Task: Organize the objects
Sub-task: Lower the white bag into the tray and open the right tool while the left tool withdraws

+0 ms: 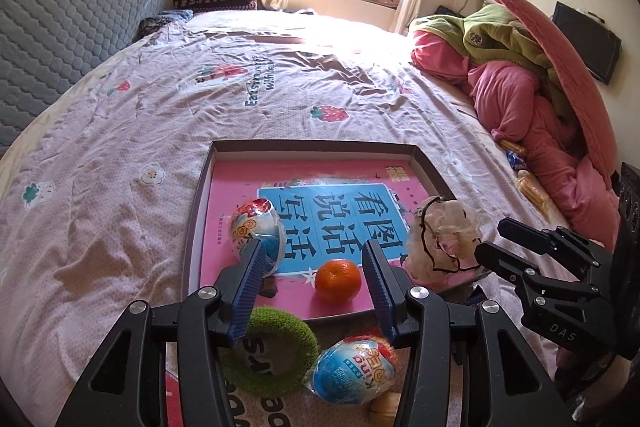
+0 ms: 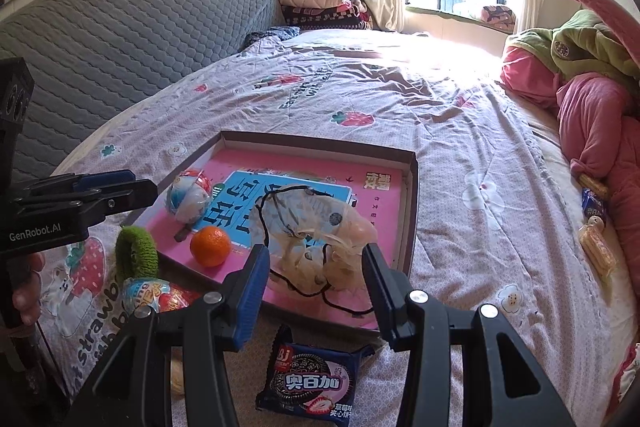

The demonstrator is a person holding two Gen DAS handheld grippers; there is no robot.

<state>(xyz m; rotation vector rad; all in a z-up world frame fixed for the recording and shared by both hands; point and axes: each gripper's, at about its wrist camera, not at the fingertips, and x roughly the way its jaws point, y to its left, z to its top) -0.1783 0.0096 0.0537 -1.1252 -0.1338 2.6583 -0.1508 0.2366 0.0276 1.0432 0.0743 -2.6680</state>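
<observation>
1. Left wrist view: the left tool [image 1: 314, 255] hangs above the bed, its blue ribbed pads apart with nothing clamped between them.
2. A shallow brown cardboard tray [image 1: 316, 148] with a pink and blue printed floor lies on the pink strawberry-print bedsheet [image 1: 120, 131].
3. Inside the tray a round orange tangerine [image 1: 338, 281] sits near the front edge, a foil-wrapped egg-shaped toy [image 1: 256, 223] lies to its left, and a crumpled clear plastic bag with a black cord [image 1: 442, 237] fills the right front corner.
4. In front of the tray, on the sheet, lie a fuzzy green ring [image 1: 268, 351] and a second foil-wrapped egg [image 1: 354, 369], just beside each other.
5. The right tool [image 1: 496, 239] shows at the right edge, close to the bag; whether it is apart or together cannot be told from here.
6. Right wrist view: the right tool [image 2: 316, 263] has its pads standing apart on either side of the plastic bag [image 2: 320, 231], not pressing on it.
7. A dark blue packet of sandwich biscuits [image 2: 310, 377] lies on the sheet just in front of the tray [image 2: 412, 187].
8. The tangerine [image 2: 210, 246] and the egg toy [image 2: 189, 197] rest in the tray's left part; the green ring [image 2: 136, 255] leans just outside it.
9. The left tool [image 2: 154, 189] enters from the left, a hand [image 2: 26, 283] below it.
</observation>
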